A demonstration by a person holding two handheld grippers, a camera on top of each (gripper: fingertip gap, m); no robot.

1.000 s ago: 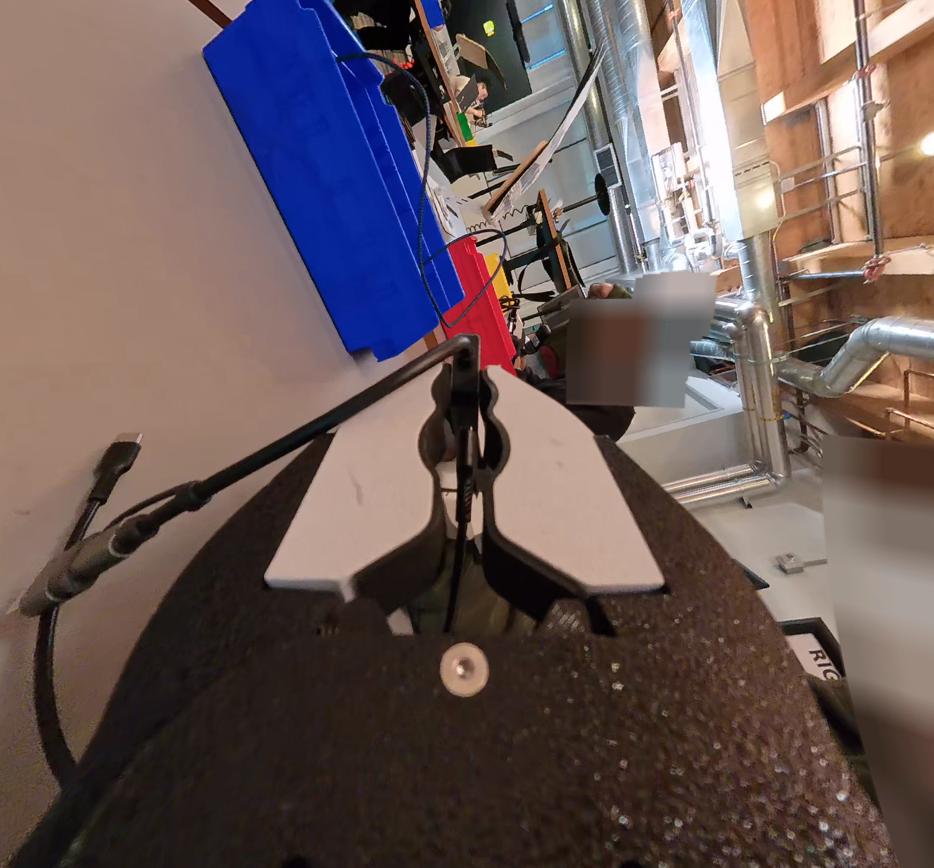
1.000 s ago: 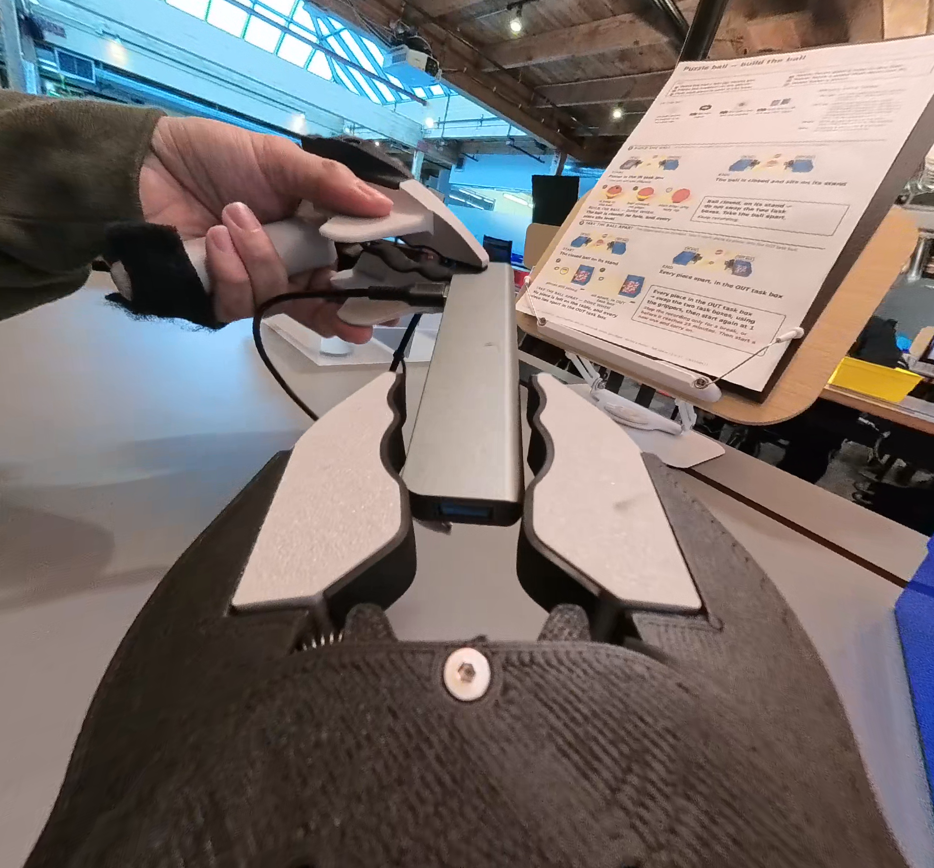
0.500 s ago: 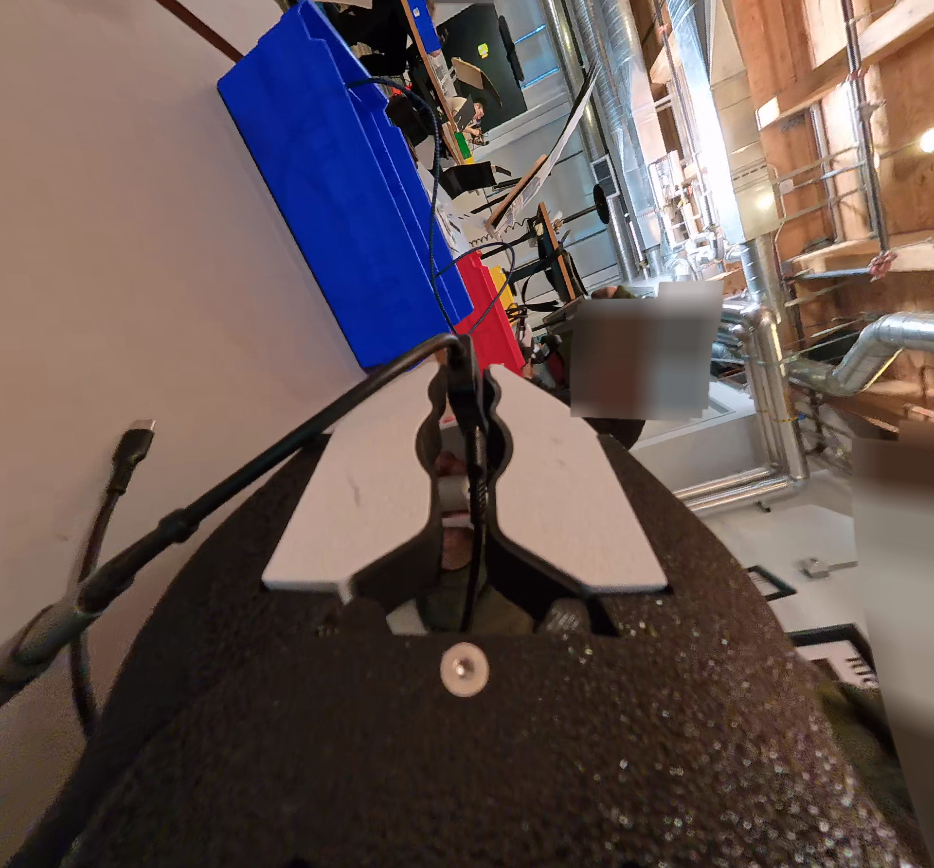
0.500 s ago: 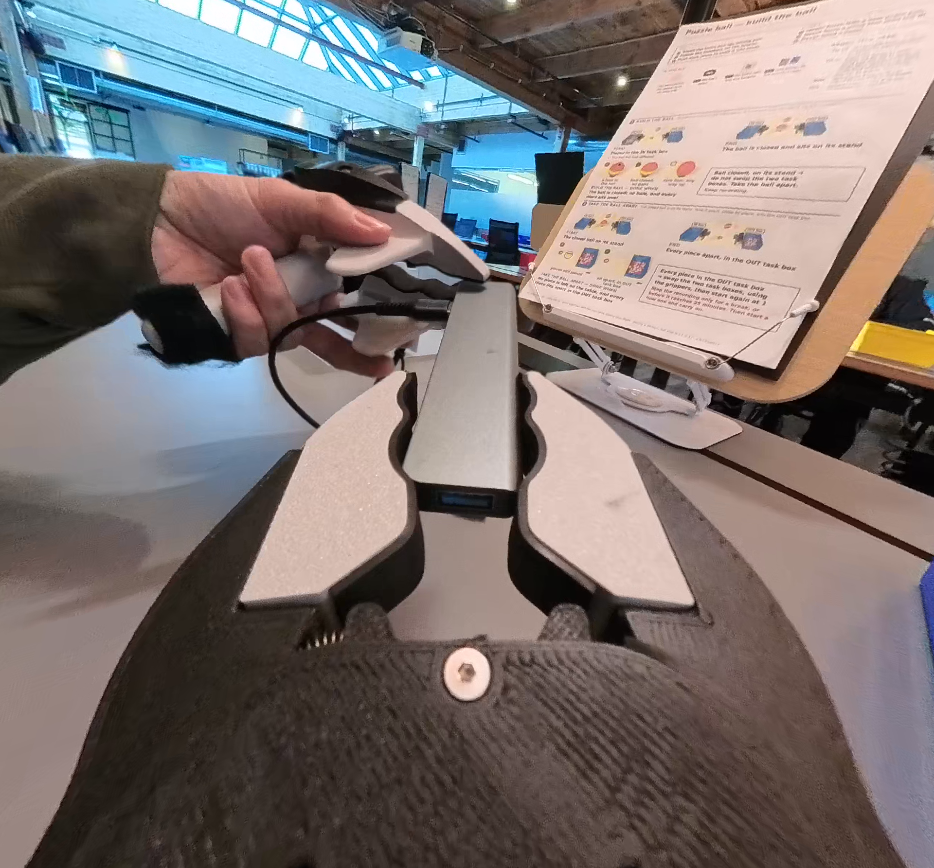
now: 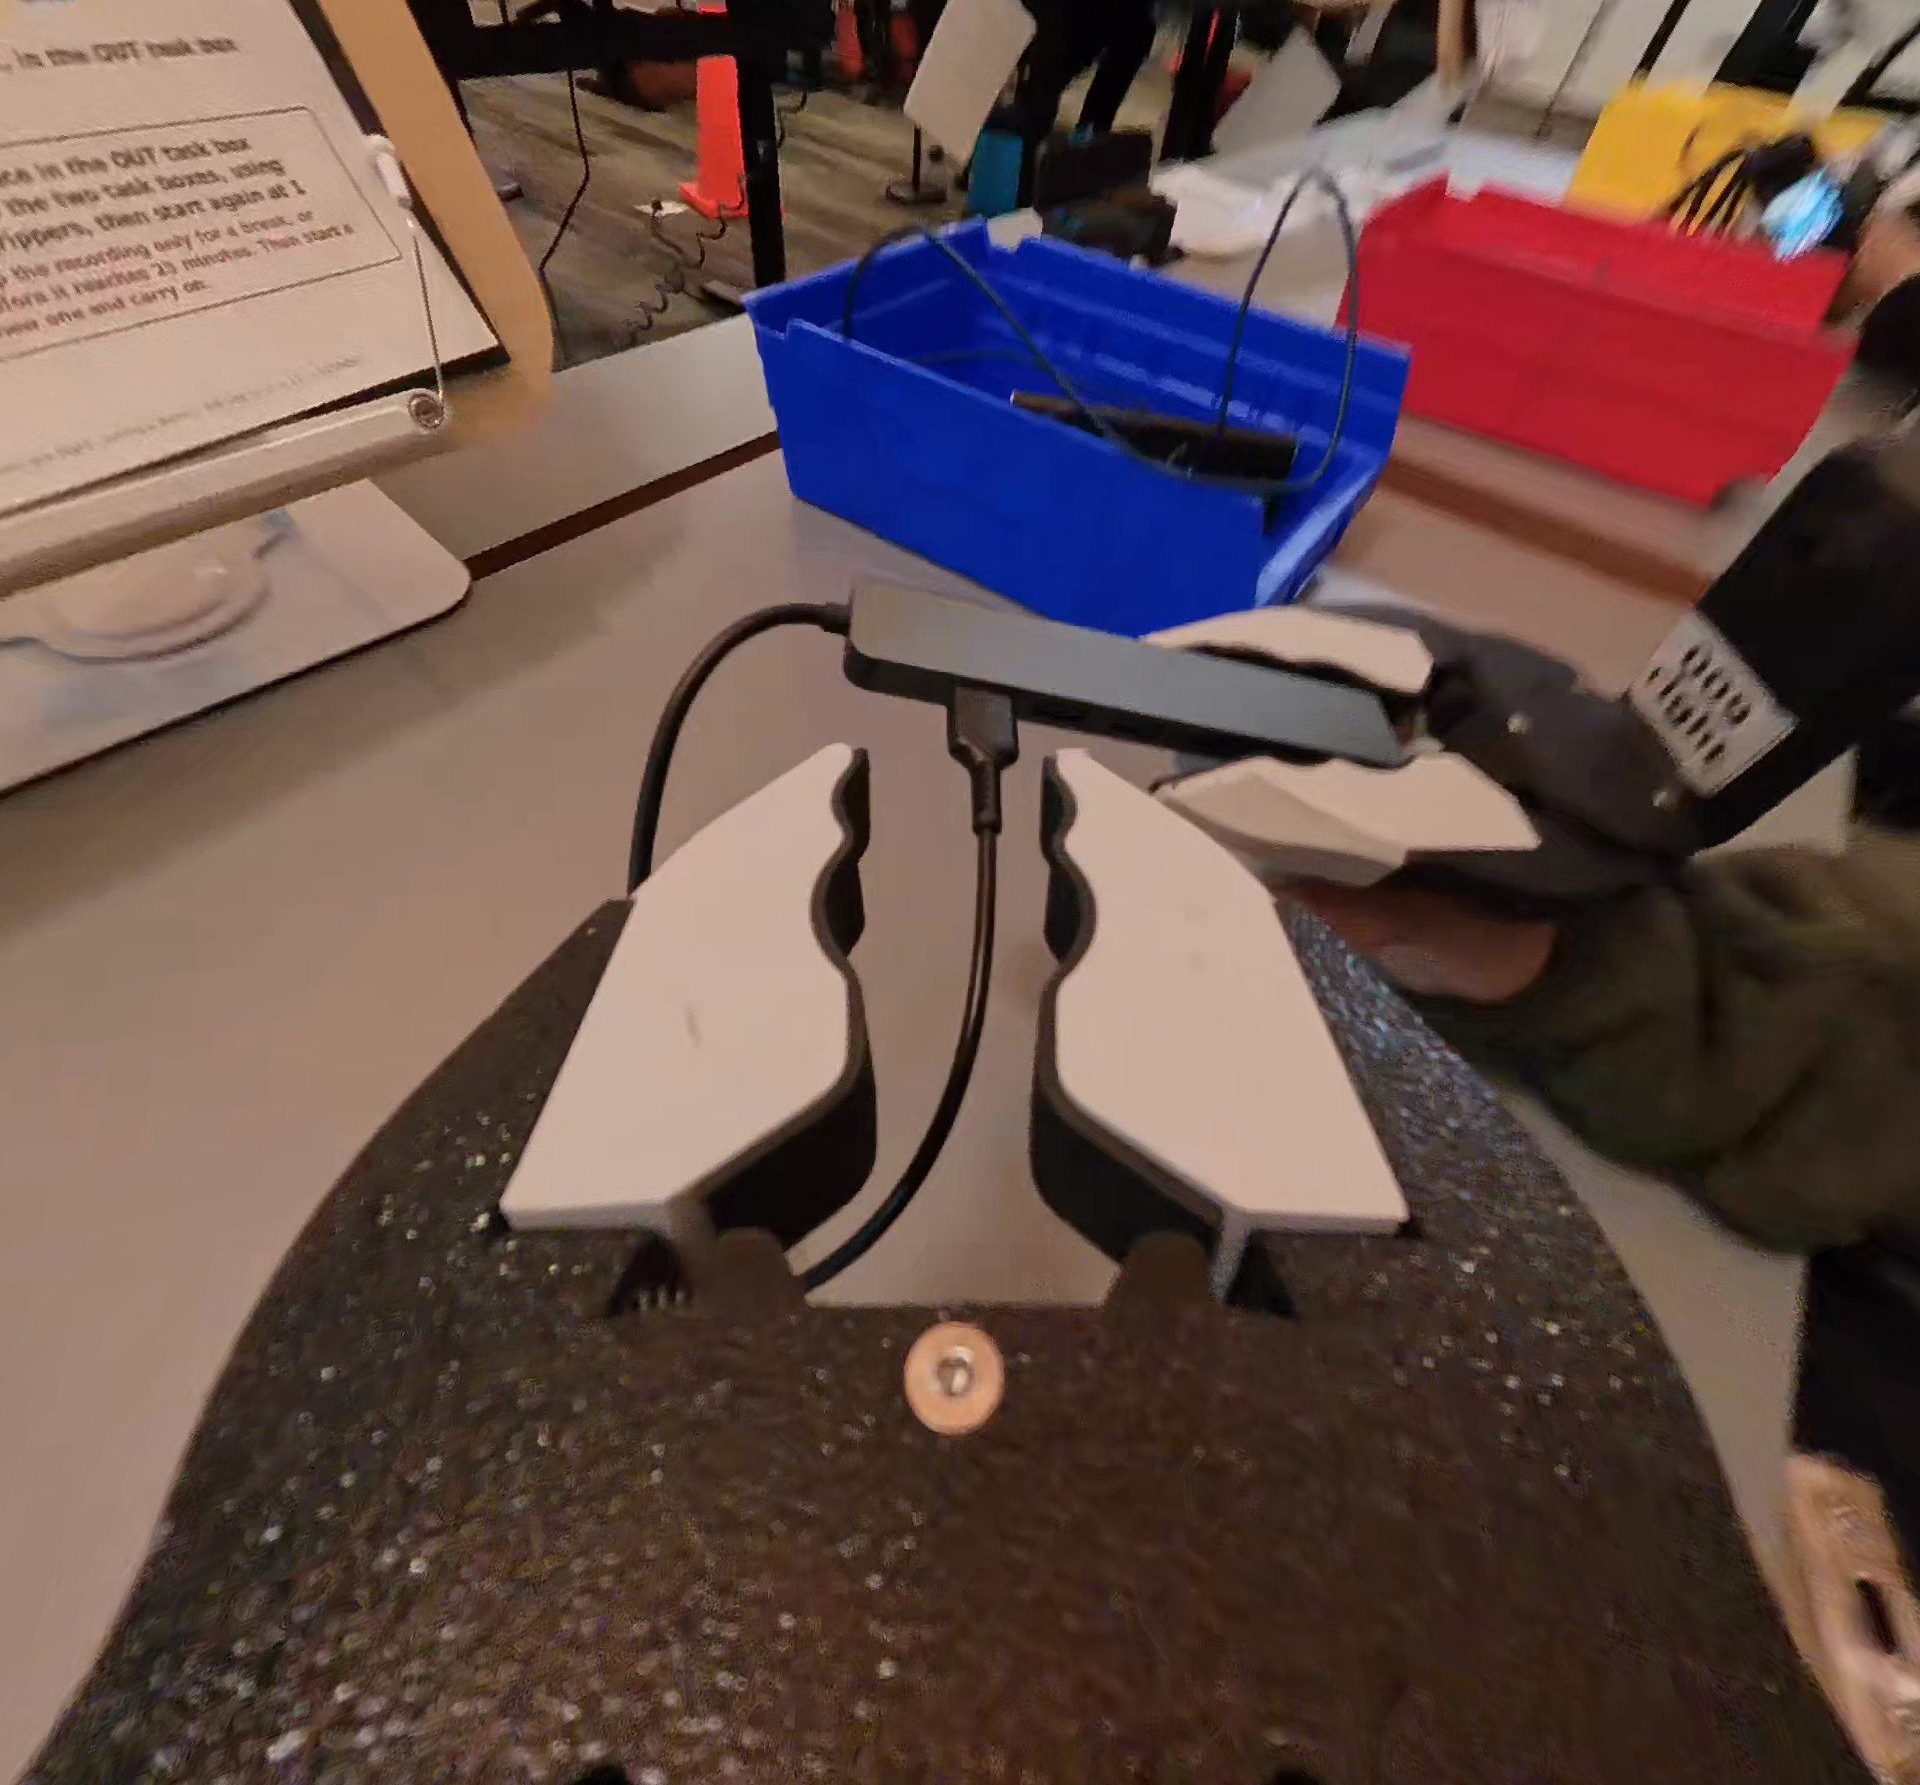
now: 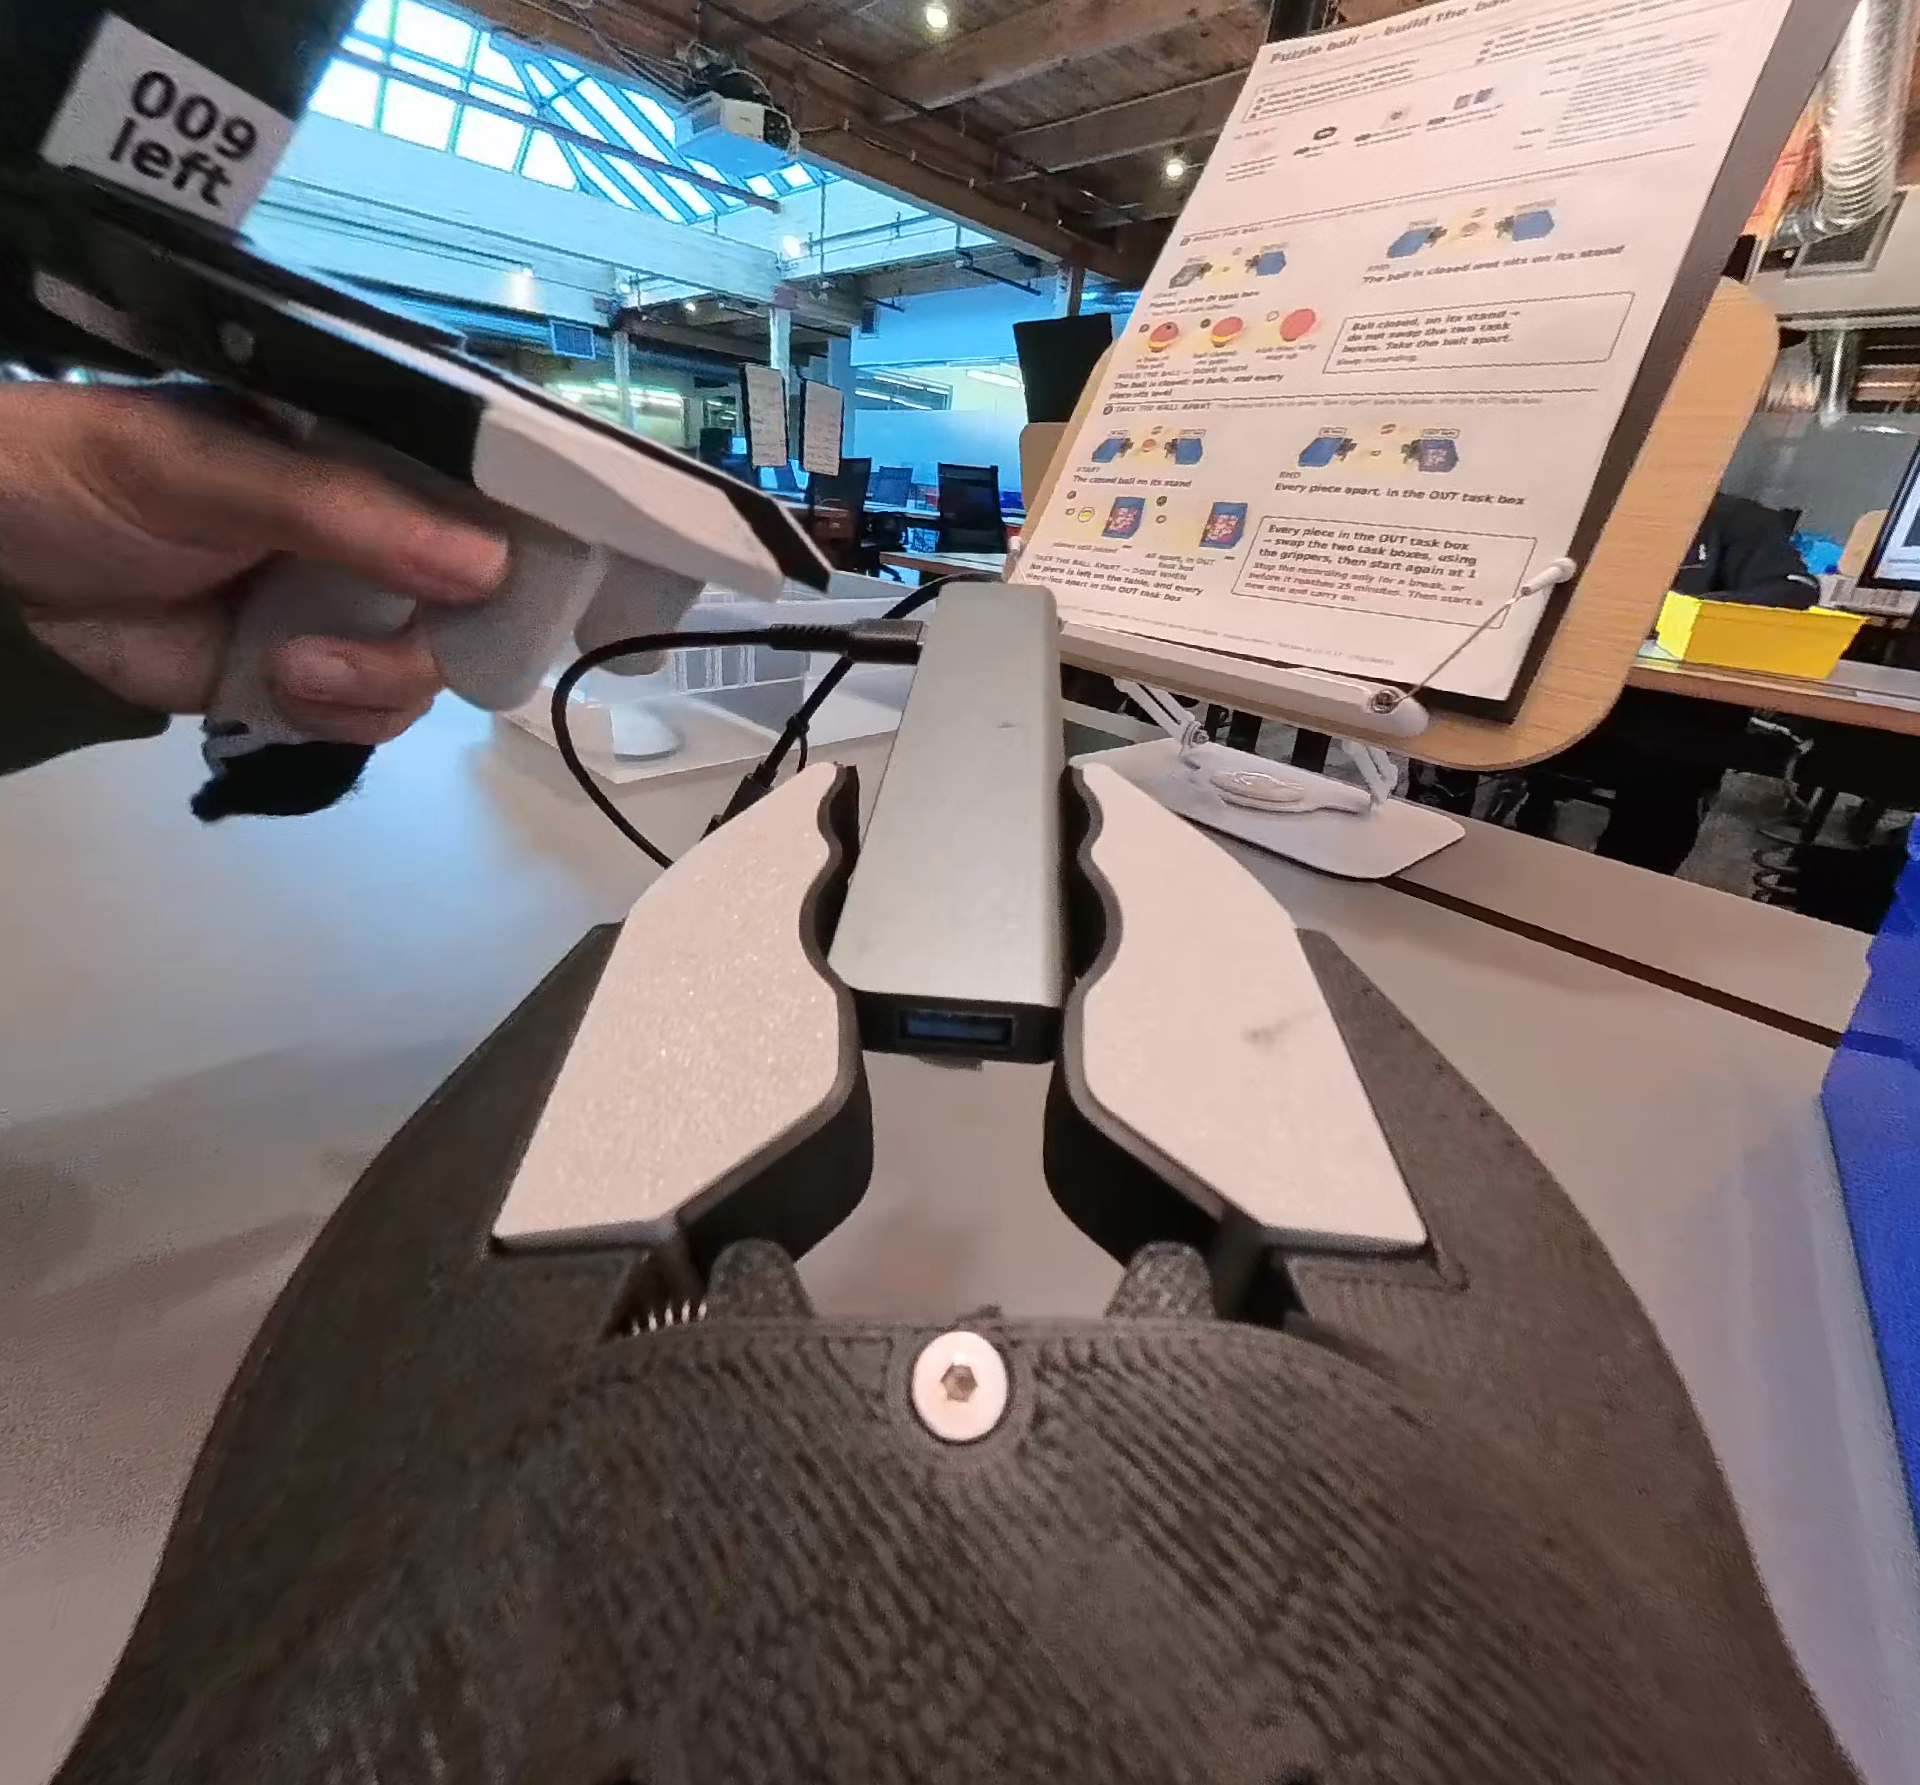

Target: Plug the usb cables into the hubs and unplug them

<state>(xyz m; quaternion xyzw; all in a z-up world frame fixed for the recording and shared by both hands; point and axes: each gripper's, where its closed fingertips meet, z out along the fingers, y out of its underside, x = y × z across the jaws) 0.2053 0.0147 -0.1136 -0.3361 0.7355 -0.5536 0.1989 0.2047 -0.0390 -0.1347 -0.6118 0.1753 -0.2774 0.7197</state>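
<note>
A grey USB hub [image 6: 956,852] is held level above the table, clamped between the fingers of my right gripper [image 6: 956,779]. A black USB cable plug [image 6: 883,634] sits in a port on the hub's left side. In the left wrist view the hub [image 5: 1091,675] lies crosswise, with the plug [image 5: 982,727] in its near side. My left gripper [image 5: 951,769] is open just behind the plug, and the cable runs loose between its fingers. The right gripper [image 5: 1330,727] holds the hub's right end. The hub's own black lead [image 5: 665,748] loops down on the left.
A blue bin [image 5: 935,447] with cables and a black hub stands behind, and a red bin [image 5: 1558,364] beside it. A document stand [image 6: 1403,385] with a printed sheet stands at the table's back. A hand holds the left gripper [image 6: 769,572].
My left gripper was shut on the cable plug and turned on its side at the hub. It has let go, turned level and backed off. The plug stays in the hub.
</note>
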